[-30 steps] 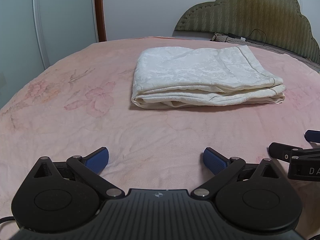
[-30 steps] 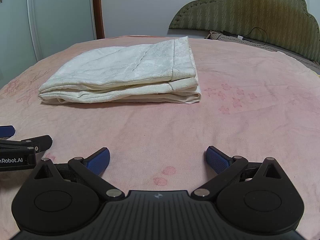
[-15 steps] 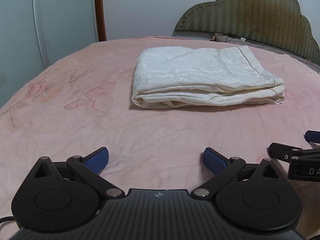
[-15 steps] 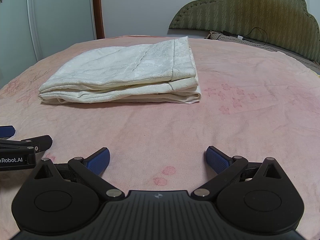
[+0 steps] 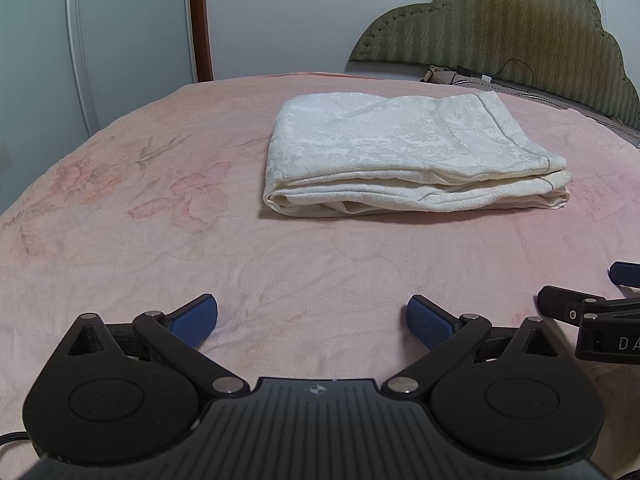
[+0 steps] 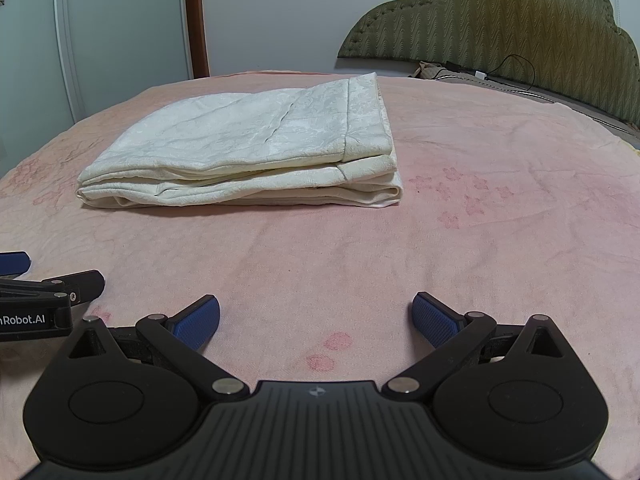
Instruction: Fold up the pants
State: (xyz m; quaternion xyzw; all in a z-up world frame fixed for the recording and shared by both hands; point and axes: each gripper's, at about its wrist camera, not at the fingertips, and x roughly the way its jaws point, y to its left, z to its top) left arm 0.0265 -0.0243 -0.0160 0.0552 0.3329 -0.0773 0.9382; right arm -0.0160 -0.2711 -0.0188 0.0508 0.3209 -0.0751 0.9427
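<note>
Cream-white pants [image 5: 404,152] lie folded into a flat rectangular stack on the pink bed sheet [image 5: 160,208], well ahead of both grippers. In the right wrist view the same pants [image 6: 256,148] sit up and to the left. My left gripper [image 5: 312,322] rests low over the sheet, open, with nothing between its blue pads. My right gripper [image 6: 316,320] is likewise open and empty, a good distance short of the stack. Each gripper's fingers show at the edge of the other's view.
The pink floral sheet [image 6: 500,240] covers the whole bed. A green padded headboard [image 5: 520,32] stands at the back right, with a cable [image 5: 516,76] and small items below it. A pale wardrobe door [image 5: 100,40] and a brown door frame [image 5: 200,20] stand at the back left.
</note>
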